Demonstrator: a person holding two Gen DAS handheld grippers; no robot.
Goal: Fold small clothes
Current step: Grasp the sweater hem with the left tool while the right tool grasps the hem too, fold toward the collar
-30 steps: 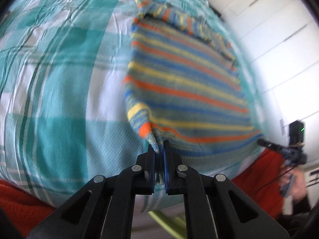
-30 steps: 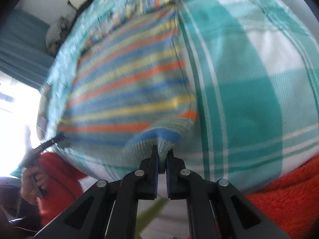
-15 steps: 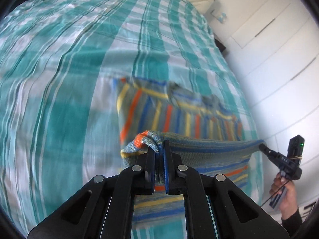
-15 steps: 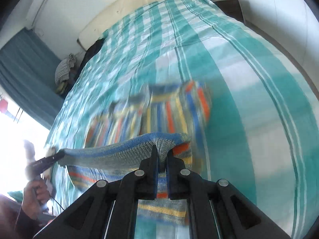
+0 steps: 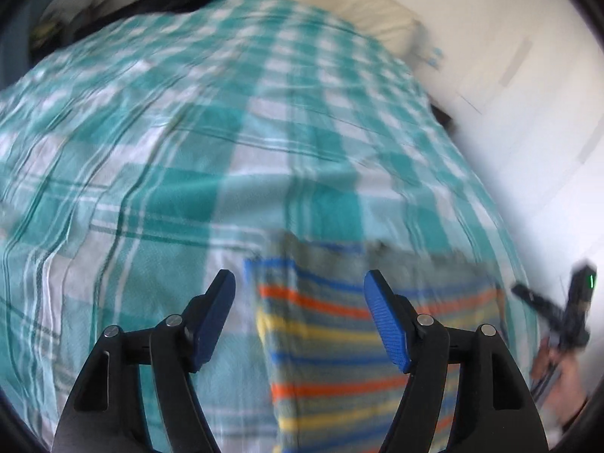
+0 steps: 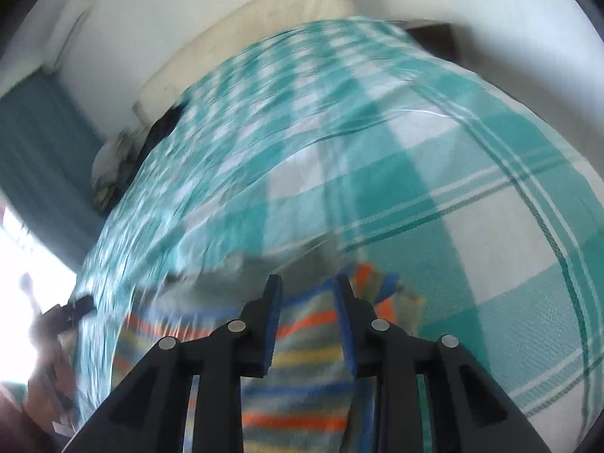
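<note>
A small striped knit garment point(image 5: 339, 332), grey with orange, yellow and blue bands, lies folded on the teal and white checked bedspread point(image 5: 188, 151). My left gripper point(image 5: 300, 287) is wide open and empty just above the garment's near left part. My right gripper point(image 6: 308, 287) is open and empty above the garment point(image 6: 302, 389) near its right edge. Both views are blurred by motion. The right gripper also shows at the edge of the left wrist view point(image 5: 566, 309).
A cream headboard cushion point(image 5: 339, 3) runs along the far end of the bed. White cupboard doors point(image 5: 547, 132) stand to the right of the bed. Dark clothes point(image 6: 166, 124) and a bundle lie at the far left corner by a teal curtain point(image 6: 34, 143).
Both grippers carried the garment's near edge up and over toward the far edge, then opened and let go. The garment now lies folded, and both cameras tilt up toward the headboard.
</note>
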